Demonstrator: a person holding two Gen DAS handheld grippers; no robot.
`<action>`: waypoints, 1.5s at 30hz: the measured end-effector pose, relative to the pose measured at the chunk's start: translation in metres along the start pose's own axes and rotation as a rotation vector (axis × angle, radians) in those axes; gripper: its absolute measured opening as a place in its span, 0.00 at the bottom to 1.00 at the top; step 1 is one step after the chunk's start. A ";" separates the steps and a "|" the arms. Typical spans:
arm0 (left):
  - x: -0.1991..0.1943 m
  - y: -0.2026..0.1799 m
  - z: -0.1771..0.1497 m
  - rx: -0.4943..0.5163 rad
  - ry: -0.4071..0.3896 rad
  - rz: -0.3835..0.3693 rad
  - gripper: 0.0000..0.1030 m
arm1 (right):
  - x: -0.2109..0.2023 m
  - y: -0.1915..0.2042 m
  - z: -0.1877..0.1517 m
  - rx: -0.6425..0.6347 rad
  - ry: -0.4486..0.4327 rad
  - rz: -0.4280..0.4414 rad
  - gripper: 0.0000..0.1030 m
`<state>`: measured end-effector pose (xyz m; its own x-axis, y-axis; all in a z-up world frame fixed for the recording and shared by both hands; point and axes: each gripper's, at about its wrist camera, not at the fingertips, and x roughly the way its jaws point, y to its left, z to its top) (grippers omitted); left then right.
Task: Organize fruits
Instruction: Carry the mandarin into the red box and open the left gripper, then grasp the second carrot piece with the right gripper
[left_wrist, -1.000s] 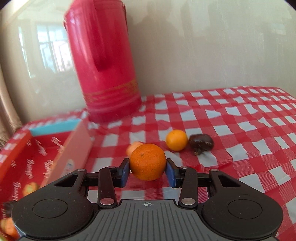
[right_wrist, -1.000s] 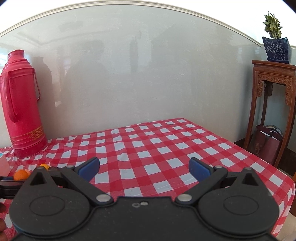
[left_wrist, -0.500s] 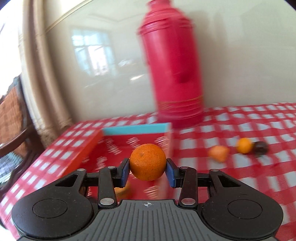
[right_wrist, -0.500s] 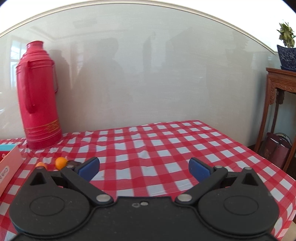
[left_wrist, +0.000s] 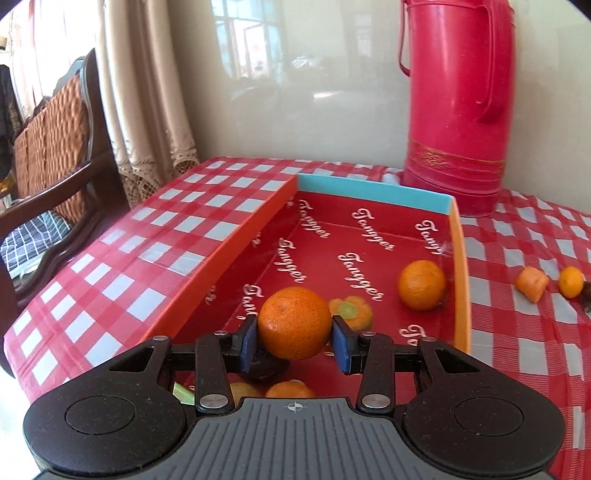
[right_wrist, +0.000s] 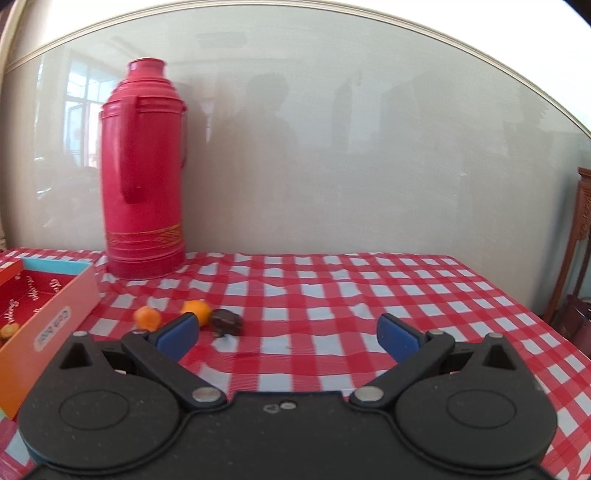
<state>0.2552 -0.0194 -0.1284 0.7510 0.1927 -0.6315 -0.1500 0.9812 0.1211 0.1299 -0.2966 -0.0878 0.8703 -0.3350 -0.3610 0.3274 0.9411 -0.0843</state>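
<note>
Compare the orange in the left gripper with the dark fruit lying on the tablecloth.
The orange is bright orange and round; the dark fruit is dark brown and lumpy. The orange is clamped in the left gripper above the red box; the dark fruit lies on the checked tablecloth outside it, touching a smaller orange fruit. Neither lies in the box yet.

Both grippers, the left gripper (left_wrist: 294, 341) and the right gripper (right_wrist: 288, 334), were built of black plastic, with blue pads (right_wrist: 176, 334), silver rivets and round pivot housings.
</note>
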 end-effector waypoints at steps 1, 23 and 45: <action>-0.001 0.001 0.000 -0.005 0.002 0.000 0.42 | -0.001 0.004 0.000 -0.007 -0.002 0.006 0.94; -0.051 0.127 -0.031 -0.259 -0.084 0.253 0.96 | 0.012 0.075 0.001 -0.132 0.043 0.216 0.94; -0.026 0.227 -0.063 -0.513 0.025 0.435 0.98 | 0.138 0.135 0.025 -0.177 0.374 0.307 0.50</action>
<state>0.1615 0.1982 -0.1330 0.5393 0.5637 -0.6256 -0.7264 0.6872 -0.0069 0.3032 -0.2170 -0.1259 0.7146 -0.0332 -0.6987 -0.0186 0.9976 -0.0664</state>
